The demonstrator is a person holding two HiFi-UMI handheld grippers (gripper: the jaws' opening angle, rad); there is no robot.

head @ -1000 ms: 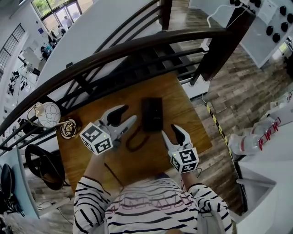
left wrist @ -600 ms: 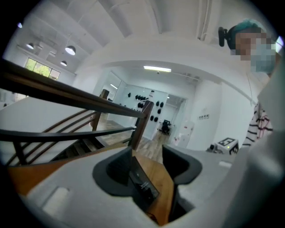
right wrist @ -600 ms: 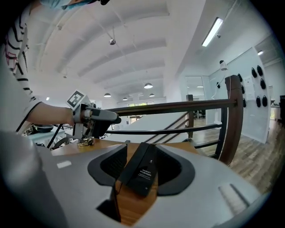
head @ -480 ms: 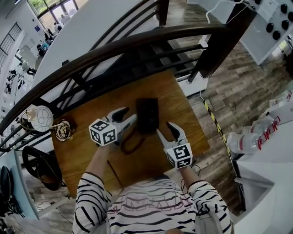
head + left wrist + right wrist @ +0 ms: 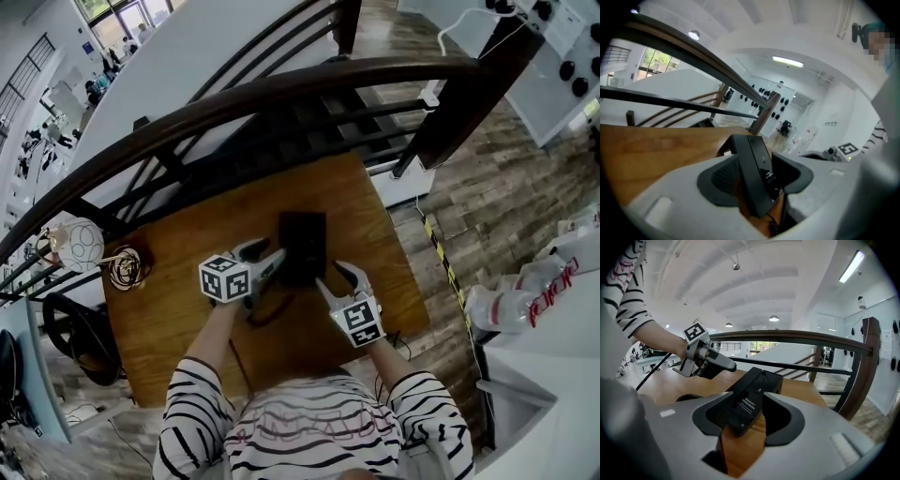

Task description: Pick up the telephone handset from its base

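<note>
Tilting downward, left tongs (image 5: 272,251) opening and right tongs (image 5: 335,274) open, both straddle the telephone handset (image 5: 302,246).

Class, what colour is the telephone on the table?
The telephone is black, clearest in the right gripper view.

Matt black plastic telephone (image 5: 302,246) on a smooth wooden table (image 5: 173,319).

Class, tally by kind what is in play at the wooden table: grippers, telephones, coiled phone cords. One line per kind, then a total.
Telephones: 1, the black telephone
Coiled phone cords: 1, the cord
Grippers: 2, the left gripper, jaws opening with the black telephone between them, ungripped, and the right gripper
Total: 4
</note>
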